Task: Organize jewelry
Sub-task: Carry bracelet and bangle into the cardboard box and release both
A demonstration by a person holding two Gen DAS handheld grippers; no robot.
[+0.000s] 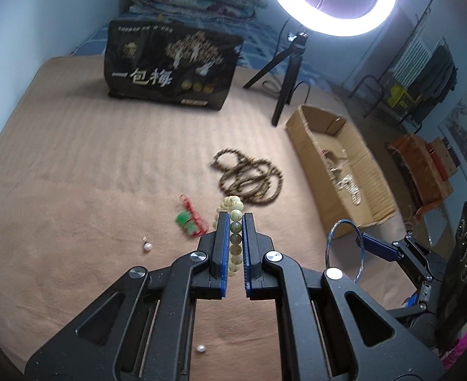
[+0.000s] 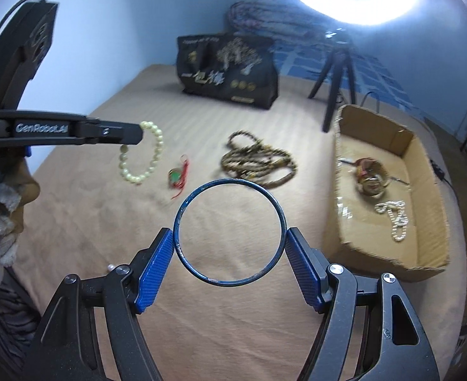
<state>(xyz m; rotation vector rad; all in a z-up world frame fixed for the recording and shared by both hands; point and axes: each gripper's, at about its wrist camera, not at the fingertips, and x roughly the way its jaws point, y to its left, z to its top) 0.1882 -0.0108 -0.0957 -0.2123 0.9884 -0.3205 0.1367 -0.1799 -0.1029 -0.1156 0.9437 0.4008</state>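
Grippers, two, each holding one bracelet above the tan bedcover (image 2: 233, 317).
Right gripper (image 2: 229, 243) spread wide, clamped across blue bangle (image 2: 229, 187); left gripper (image 1: 235, 228) pressed together, pinching pale bead bracelet (image 2: 152, 155); cardboard box (image 2: 430, 254) near, to the right.

A bed covered with a tan blanket (image 1: 90, 165) carries everything. At its far end a black bag with gold printing (image 1: 170, 66) stands upright, with a black tripod (image 1: 281, 73) just to its right. Near the right edge sits an open cardboard box (image 2: 430, 190). In the middle lies a tangled heap of brown bead strings (image 1: 249, 174). Nearer, to its left, is a green charm on red cord (image 1: 189, 219). Two loose white pearls lie apart, one (image 1: 147, 247) left of the charm, another (image 1: 200, 348) closer still.
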